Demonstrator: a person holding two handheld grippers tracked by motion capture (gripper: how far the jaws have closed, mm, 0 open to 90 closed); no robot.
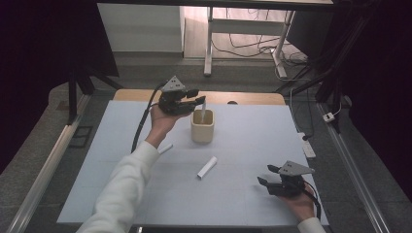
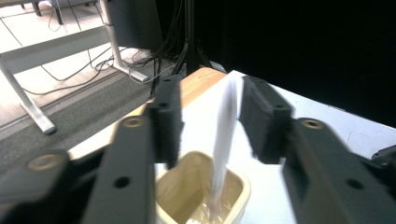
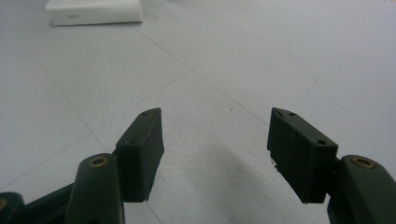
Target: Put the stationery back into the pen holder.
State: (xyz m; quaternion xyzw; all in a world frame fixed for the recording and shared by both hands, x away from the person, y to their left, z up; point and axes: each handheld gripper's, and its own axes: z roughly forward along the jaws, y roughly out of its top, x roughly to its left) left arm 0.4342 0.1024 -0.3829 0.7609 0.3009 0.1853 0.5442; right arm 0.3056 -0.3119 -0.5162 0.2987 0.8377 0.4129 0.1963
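We are dropping white sticks into the beige cup, which stands toward the far side of the table. Our left hand-held gripper hangs just above the cup's rim, pointing down into it so that whatever it lets go falls inside. In the left gripper view one white stick stands upright between the jaws with its lower end already inside the cup; the pads stand clear of it on both sides, so we read this hand-held gripper as released (the stick looks blurred, as if dropping).

Two more pieces wait on the table: a white stick lying flat in the middle, between the cup and our right hand, and another just beside our left forearm.

Our right hand-held gripper rests low near the right front of the table, jaws spread and empty, aimed toward the middle stick. That placement looks deliberate to us: it leaves the right hand ready to take the nearest piece.
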